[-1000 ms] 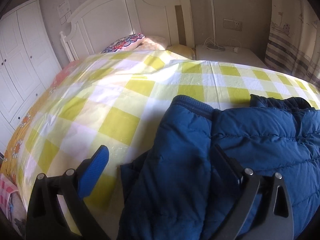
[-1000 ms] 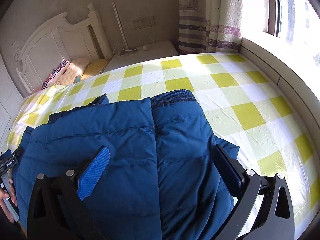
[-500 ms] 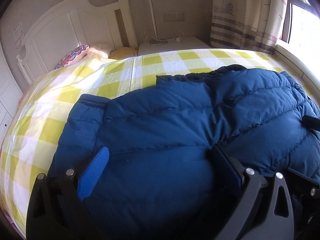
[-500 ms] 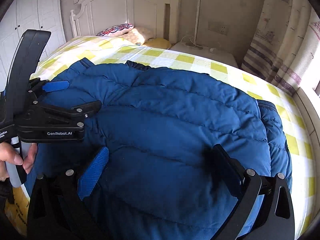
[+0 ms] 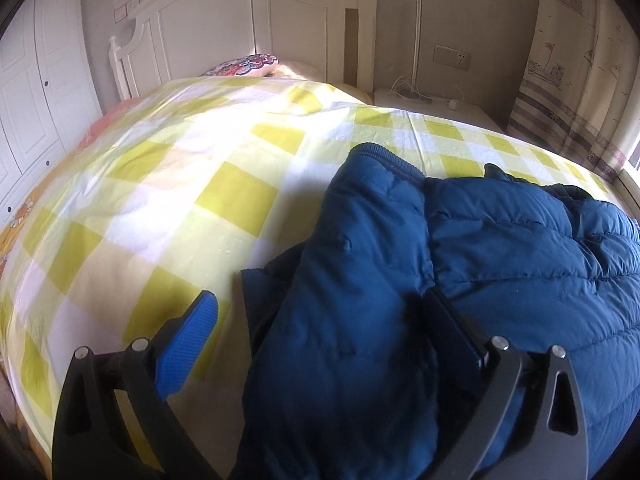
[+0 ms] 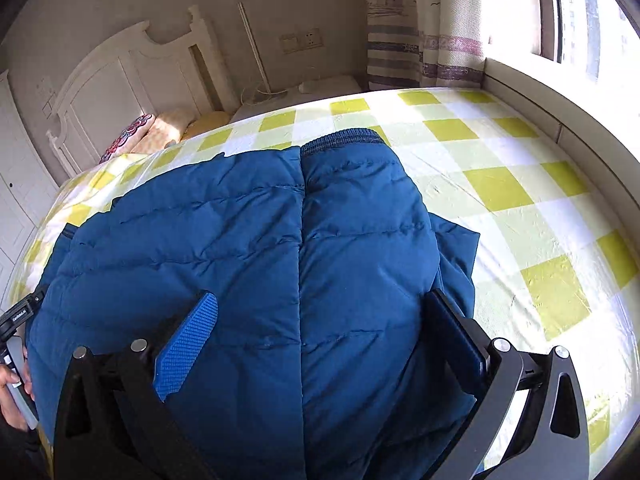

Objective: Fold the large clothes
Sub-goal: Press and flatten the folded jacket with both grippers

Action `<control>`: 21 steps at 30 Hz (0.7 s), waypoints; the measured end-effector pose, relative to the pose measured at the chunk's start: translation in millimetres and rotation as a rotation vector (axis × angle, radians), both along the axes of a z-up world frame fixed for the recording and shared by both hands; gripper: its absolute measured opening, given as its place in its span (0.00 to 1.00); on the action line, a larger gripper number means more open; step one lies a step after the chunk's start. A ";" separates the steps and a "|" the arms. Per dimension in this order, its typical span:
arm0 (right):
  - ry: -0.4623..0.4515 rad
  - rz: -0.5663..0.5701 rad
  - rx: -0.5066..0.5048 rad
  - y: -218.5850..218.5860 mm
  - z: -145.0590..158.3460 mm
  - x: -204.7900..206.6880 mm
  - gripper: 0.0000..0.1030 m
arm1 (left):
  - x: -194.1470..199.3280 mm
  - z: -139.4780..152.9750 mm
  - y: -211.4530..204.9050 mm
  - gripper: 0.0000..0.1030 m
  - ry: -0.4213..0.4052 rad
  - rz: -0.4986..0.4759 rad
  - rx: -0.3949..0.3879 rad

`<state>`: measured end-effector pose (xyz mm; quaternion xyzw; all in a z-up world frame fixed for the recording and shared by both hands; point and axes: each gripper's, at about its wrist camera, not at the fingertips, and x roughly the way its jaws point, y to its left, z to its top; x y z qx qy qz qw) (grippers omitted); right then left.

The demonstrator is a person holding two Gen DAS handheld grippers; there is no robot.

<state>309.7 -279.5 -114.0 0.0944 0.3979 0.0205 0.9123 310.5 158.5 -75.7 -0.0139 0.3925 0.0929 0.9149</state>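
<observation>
A blue padded jacket (image 6: 248, 248) lies on the bed (image 6: 500, 184), filling the lower middle of the right wrist view and the lower right of the left wrist view, with both sleeves laid over its body and their knit cuffs pointing toward the top of the frame.

The left gripper (image 5: 320, 316) stands wide apart with nothing between its blue pad (image 5: 186, 346) and its dark finger; the left sleeve (image 5: 360, 280) lies under the gap, though whether the fingers touch the cloth cannot be told. The right gripper (image 6: 320, 316) is likewise spread wide over the right sleeve (image 6: 360, 220), holding nothing.

The jacket looks light, puffy and soft, with a smooth shell that will likely slip. It should spring back after a fold, so a pinch through a firm edge such as the hem, a seam or a cuff (image 6: 344, 138) seems safer than a bite into the loose padding.

The right wrist view shows the whole width of the jacket, the middle line between the sleeves, the window (image 6: 580, 20), and at lower left a hand (image 6: 12, 392) holding the other tool. The left wrist view alone shows the wardrobe (image 5: 36, 80) and the bare sheet left of the jacket.
</observation>
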 end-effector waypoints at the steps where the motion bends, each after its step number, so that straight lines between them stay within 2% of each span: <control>1: -0.003 -0.003 0.004 -1.0 0.8 -0.8 0.95 | -2.2 1.8 -2.7 0.98 -0.009 0.005 0.023; 4: -0.039 -0.035 -0.031 3.7 13.8 -17.4 0.95 | -22.0 17.0 -21.9 0.98 -0.064 0.010 0.107; 6: -0.103 0.034 -0.038 22.8 29.8 -38.1 0.95 | -44.9 33.8 -44.1 0.98 -0.122 -0.076 0.070; 9: -0.175 0.173 -0.106 68.2 44.6 -71.1 0.95 | -72.0 46.0 -86.6 0.98 -0.166 -0.190 0.065; 11: -0.186 0.286 -0.178 103.9 41.4 -86.8 0.95 | -79.5 37.9 -112.1 0.98 -0.139 -0.248 0.064; 13: -0.161 0.373 -0.291 135.3 24.0 -94.5 0.95 | -81.1 15.9 -137.7 0.98 -0.086 -0.305 0.106; 14: -0.158 0.368 -0.348 144.0 13.5 -95.7 0.95 | -82.4 2.9 -146.1 0.98 -0.080 -0.296 0.154; 15: -0.171 0.358 -0.345 143.4 8.1 -95.9 0.96 | -85.1 -2.8 -146.8 0.98 -0.104 -0.288 0.164; 17: -0.147 0.359 -0.257 130.2 5.0 -91.1 0.96 | -86.4 -4.5 -138.2 0.98 -0.093 -0.291 0.108; 18: -0.136 0.354 -0.255 125.8 7.5 -90.3 0.95 | -88.1 -3.2 -133.5 0.98 -0.084 -0.289 0.097; 21: -0.142 0.260 -0.248 101.7 19.7 -93.7 0.95 | -101.3 1.2 -107.2 0.98 -0.098 -0.224 0.132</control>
